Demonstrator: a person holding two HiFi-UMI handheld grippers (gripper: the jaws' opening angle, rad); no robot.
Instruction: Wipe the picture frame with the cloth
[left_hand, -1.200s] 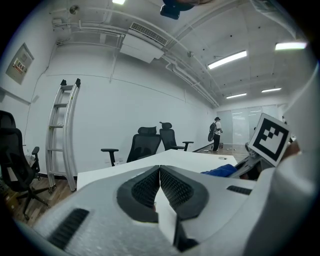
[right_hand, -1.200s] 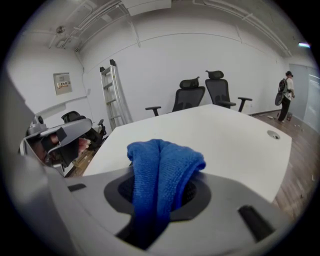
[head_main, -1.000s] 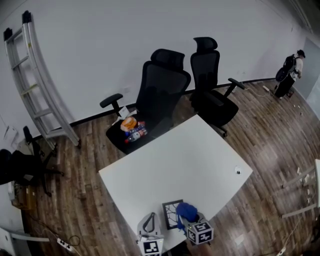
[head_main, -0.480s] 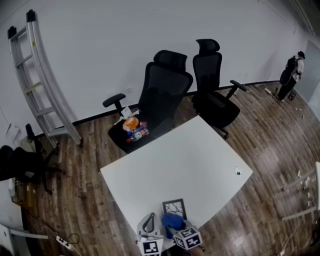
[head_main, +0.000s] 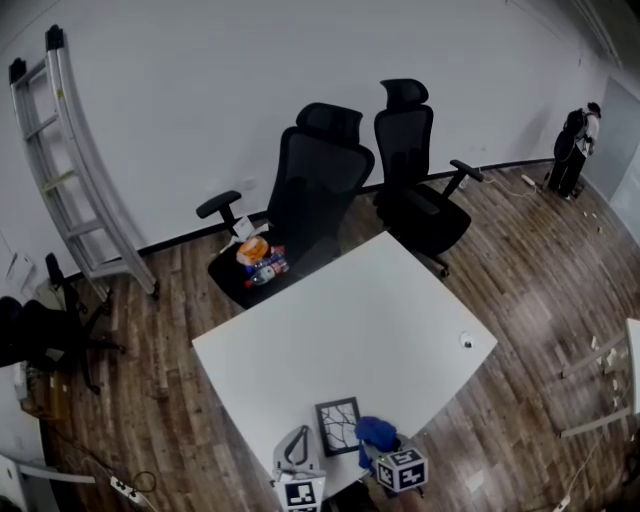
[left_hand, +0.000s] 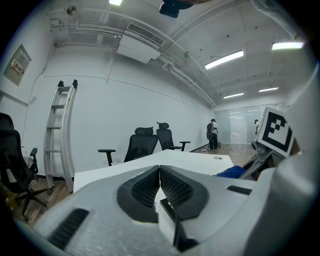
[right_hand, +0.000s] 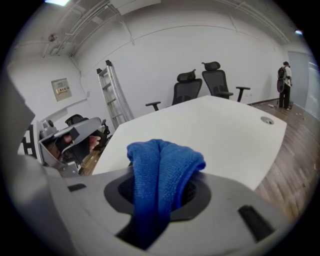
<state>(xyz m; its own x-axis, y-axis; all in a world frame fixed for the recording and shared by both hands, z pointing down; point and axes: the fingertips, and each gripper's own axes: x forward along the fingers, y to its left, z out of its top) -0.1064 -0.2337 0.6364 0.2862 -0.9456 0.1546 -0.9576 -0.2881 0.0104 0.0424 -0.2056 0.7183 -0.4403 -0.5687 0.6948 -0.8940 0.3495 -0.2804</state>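
Note:
The picture frame (head_main: 338, 426), black with a white cracked-pattern picture, lies flat on the white table (head_main: 360, 320) near its front edge. My right gripper (head_main: 385, 448) is shut on a bunched blue cloth (head_main: 375, 432), which rests at the frame's right side. In the right gripper view the cloth (right_hand: 165, 160) bulges out over the jaws of that gripper (right_hand: 160, 185). My left gripper (head_main: 297, 440) stands just left of the frame. Its jaws (left_hand: 160, 172) meet at the tips, with nothing visible between them. A black edge of the frame (left_hand: 167, 209) shows below them.
Two black office chairs (head_main: 310, 190) (head_main: 415, 170) stand beyond the table, and bright packets (head_main: 258, 258) lie on the nearer seat. A ladder (head_main: 75, 160) leans on the wall at left. A person (head_main: 575, 145) stands far right. A small round fitting (head_main: 465, 341) sits in the tabletop.
The right gripper carried the blue cloth left over the frame's near edge, then back to the frame's right side. The left gripper has stayed put.

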